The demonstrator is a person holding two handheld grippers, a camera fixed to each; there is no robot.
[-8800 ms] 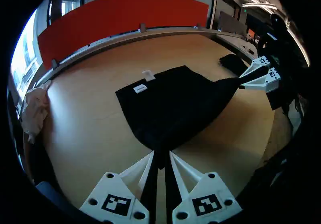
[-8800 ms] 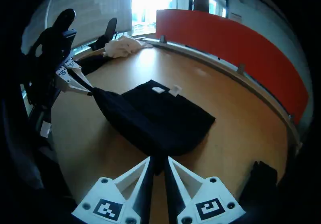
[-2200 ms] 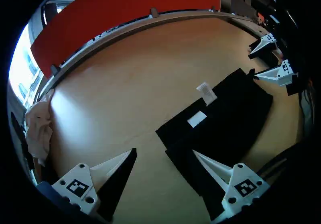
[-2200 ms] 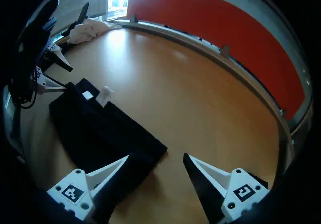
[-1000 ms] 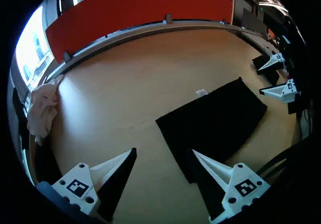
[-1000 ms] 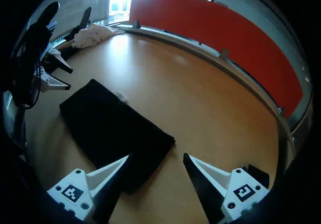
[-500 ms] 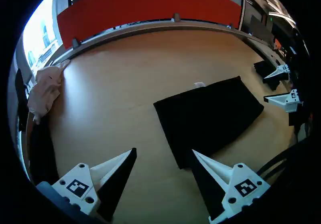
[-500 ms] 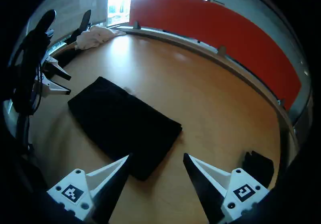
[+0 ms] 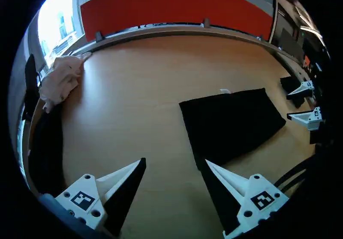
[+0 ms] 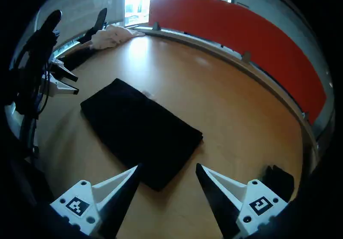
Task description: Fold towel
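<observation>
Wooden table (image 9: 124, 110) stretches before us, with a red screen (image 9: 180, 3) along its far edge. At the far left, in the left gripper view, a pale bundle of cloth (image 9: 60, 78) sits by the rim, well apart from our work. Nearer, the left gripper (image 9: 173, 162) hangs with its fingers spread wide, holding nothing. Its right finger overlaps the near corner of the towel in this view, though we cannot tell whether it touches. The black towel (image 9: 231, 119) lies right of centre, flat, as a neat rectangle, with a small white tag (image 9: 224, 91) peeping out at its far edge. Further right, the right gripper (image 9: 289, 107) hovers just beside the towel's short end, fingers likewise parted and holding nothing.

We judge the folding nearly or wholly done. If one more fold is wanted, we should pinch the two corners of one short end, lift both together, carry them level to the other end and lay edge on edge, so no layer slides. A small dark thing (image 9: 291, 84) lies near the right gripper at the far right, and we would keep the cloth from dragging over it.
</observation>
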